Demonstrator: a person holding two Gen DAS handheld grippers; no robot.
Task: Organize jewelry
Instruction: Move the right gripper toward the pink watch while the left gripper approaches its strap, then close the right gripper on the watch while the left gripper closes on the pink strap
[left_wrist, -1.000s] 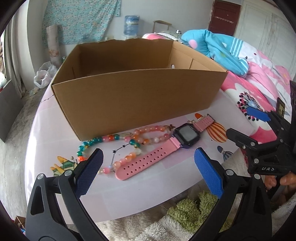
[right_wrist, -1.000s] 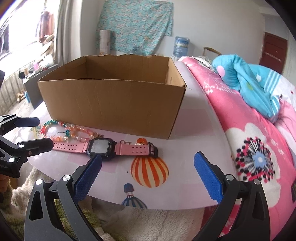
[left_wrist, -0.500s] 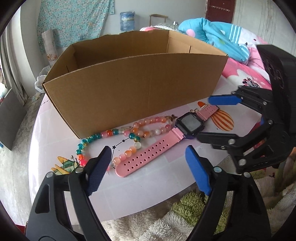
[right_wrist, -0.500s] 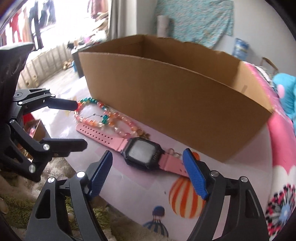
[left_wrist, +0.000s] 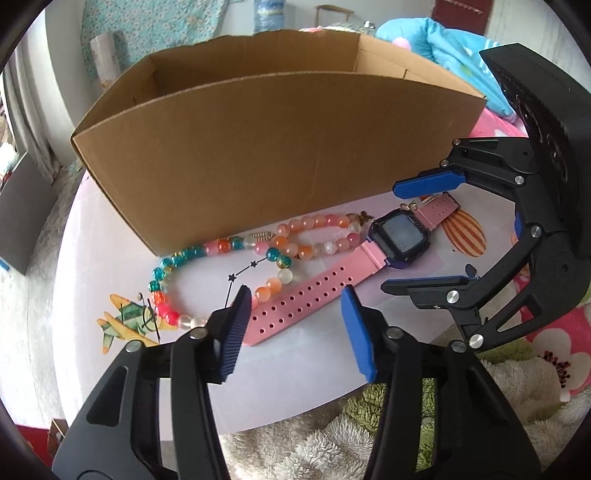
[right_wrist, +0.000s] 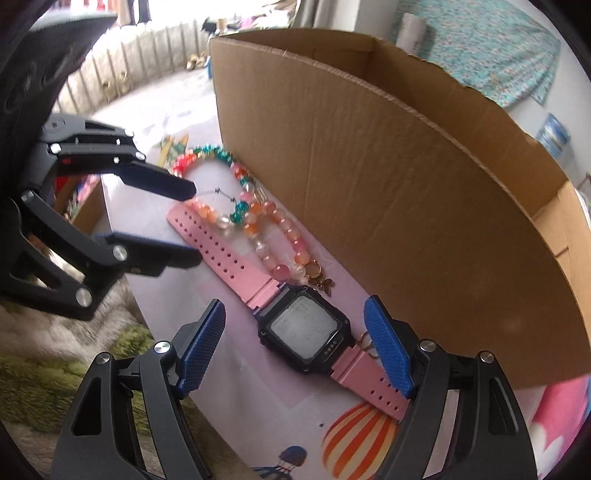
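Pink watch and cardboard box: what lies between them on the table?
In the left wrist view, a bead bracelet lies between the pink watch and the cardboard box, close along its front wall.

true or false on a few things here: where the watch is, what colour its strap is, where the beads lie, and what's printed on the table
1. The watch lies inside the cardboard box. False: it lies on the table, in front of the box.
2. The watch strap is pink. True.
3. The bead bracelet hangs over the box wall. False: it lies on the table beside the strap.
4. A striped balloon picture is printed on the table. True.
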